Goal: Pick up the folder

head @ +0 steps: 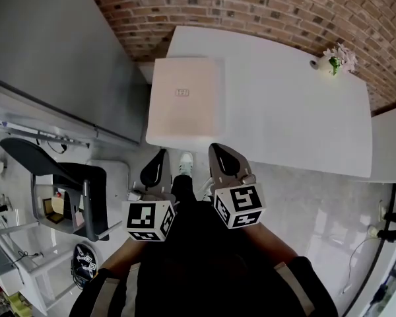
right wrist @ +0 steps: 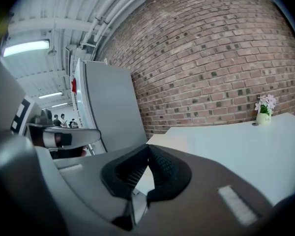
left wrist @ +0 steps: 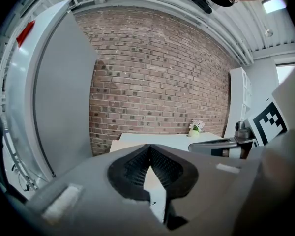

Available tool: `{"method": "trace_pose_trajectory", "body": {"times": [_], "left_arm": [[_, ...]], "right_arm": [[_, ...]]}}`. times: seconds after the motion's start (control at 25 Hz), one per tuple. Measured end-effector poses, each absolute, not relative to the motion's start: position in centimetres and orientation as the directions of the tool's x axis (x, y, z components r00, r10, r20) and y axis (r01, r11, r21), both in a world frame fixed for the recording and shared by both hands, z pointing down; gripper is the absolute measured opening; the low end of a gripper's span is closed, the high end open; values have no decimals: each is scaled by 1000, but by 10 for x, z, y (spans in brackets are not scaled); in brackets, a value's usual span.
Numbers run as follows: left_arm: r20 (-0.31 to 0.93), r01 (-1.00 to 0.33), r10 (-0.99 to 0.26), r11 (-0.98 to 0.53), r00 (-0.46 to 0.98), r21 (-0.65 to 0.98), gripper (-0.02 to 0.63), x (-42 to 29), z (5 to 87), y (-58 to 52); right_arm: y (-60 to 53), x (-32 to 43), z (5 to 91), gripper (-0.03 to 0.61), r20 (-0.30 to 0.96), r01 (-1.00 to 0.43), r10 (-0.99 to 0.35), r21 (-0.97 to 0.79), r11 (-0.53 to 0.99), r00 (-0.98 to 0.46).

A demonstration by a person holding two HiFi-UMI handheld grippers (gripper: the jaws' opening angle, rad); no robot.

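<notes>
Flat, pale folder (head: 185, 101) lies on table (head: 297, 117).

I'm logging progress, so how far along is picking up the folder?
Nothing is done yet: the folder lies flat at the left end of the white table, untouched. In hand: the left gripper and right gripper are short of the table edge, jaws shut, empty. Left: open, grip, lift.

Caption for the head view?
Both shut, left gripper and right gripper poised before a flat pale-pink rectangular folder on a white table.
</notes>
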State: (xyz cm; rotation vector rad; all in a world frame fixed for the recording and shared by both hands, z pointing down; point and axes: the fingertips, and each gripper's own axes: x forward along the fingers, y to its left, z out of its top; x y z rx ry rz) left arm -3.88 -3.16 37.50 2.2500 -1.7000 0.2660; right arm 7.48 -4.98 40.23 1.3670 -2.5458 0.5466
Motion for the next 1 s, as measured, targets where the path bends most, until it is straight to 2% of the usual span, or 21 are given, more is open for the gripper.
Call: {"method": "trace_pose_trajectory", "body": {"times": [0.48, 0.64, 0.8, 0.88, 1.0], "left_arm": [[399, -949, -863, -254, 310, 188, -2, -69, 409, -108], [422, -946, -849, -255, 319, 203, -2, -76, 423, -124], [456, -936, -820, -268, 346, 229, 0, -80, 442, -137], [480, -930, -799, -276, 362, 243, 81, -81, 452, -142], [513, -930, -778, -272, 363, 246, 104, -84, 469, -149]], "right_arm": [[-118, 60, 434, 3, 468, -884, -753, -182, 430, -462], [-134, 56, 448, 32, 500, -894, -745, -175, 413, -442], [-148, 52, 467, 89, 544, -895, -716, -188, 404, -438], [-153, 51, 477, 137, 567, -893, -695, -201, 404, -442], [-159, 51, 491, 193, 597, -892, -670, -215, 398, -442]]}}
